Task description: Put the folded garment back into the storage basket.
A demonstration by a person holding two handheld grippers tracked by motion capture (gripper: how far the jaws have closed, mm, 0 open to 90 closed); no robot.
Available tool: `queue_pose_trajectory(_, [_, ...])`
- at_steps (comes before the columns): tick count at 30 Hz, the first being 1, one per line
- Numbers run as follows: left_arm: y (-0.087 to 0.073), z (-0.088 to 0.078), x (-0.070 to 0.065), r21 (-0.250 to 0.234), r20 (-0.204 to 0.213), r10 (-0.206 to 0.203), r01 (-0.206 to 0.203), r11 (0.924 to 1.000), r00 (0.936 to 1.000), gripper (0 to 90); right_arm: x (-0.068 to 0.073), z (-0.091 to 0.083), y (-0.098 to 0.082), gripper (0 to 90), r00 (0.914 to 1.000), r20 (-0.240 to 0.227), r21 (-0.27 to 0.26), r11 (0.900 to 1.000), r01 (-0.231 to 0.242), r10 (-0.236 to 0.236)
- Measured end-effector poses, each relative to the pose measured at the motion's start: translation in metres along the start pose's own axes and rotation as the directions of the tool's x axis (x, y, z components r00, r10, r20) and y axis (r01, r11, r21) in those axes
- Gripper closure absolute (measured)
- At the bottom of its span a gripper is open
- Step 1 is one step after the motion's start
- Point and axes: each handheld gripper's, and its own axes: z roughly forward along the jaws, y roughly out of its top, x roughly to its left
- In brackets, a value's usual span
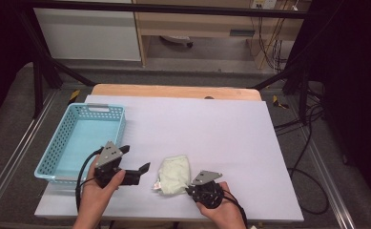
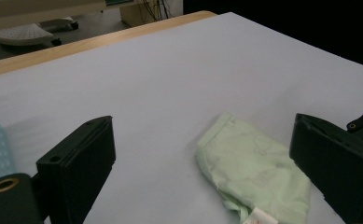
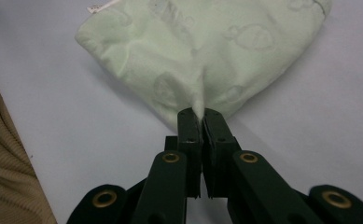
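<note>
pale green cloth [image 3: 202,51] pinched by right gripper [image 3: 201,114] (held low) – left gripper [image 2: 202,154] level, jaws apart

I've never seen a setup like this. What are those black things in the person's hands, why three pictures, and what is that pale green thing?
A person holds a hand tool with two black jaws in each hand. One picture looks down from above the table; the other two come from small cameras riding on each tool. On the white table lie a light blue basket and a pale green folded cloth. The right gripper is shut on an edge of the cloth. The left gripper is open, holding nothing, beside the cloth.
</note>
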Motion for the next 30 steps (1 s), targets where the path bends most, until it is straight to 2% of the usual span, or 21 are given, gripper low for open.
queue_pose_trajectory(3, [0.009,0.017,-0.001,-0.008,0.010,0.010,-0.009,0.9999,0.9999,5.5,0.000,0.000,0.000,87.4,1.0000,-0.003,0.001,1.000,0.007,-0.007])
queue_pose_trajectory(5, [0.015,0.028,0.001,-0.005,0.040,0.002,-0.002,1.0000,0.9992,5.3,0.000,0.000,0.000,87.4,1.0000,-0.003,-0.001,1.000,0.009,-0.009])
queue_pose_trajectory(9, [0.025,0.048,0.009,0.006,0.060,-0.019,0.019,0.9998,0.9980,5.3,-0.001,0.000,0.000,87.6,0.9999,-0.004,-0.001,1.000,0.012,-0.012])
queue_pose_trajectory(13, [0.030,0.066,0.015,0.028,0.059,-0.026,0.024,0.9993,0.9979,5.4,0.000,0.000,0.000,87.7,0.9999,-0.004,0.000,1.000,0.011,-0.011])
queue_pose_trajectory(19, [0.020,0.084,0.012,0.074,0.071,-0.041,0.035,0.9966,0.9966,5.5,0.000,0.000,0.001,88.2,0.9999,-0.004,0.005,1.000,0.016,-0.016])
queue_pose_trajectory(26, [0.006,0.093,-0.001,0.128,0.091,-0.008,-0.003,0.9917,0.9958,5.4,0.000,-0.002,0.000,88.3,0.9997,-0.009,0.011,1.000,0.023,-0.023])
queue_pose_trajectory(30, [0.000,0.099,-0.004,0.142,0.100,-0.007,-0.007,0.9898,0.9949,5.4,0.000,-0.002,-0.001,88.2,0.9997,-0.011,0.010,1.000,0.022,-0.022])
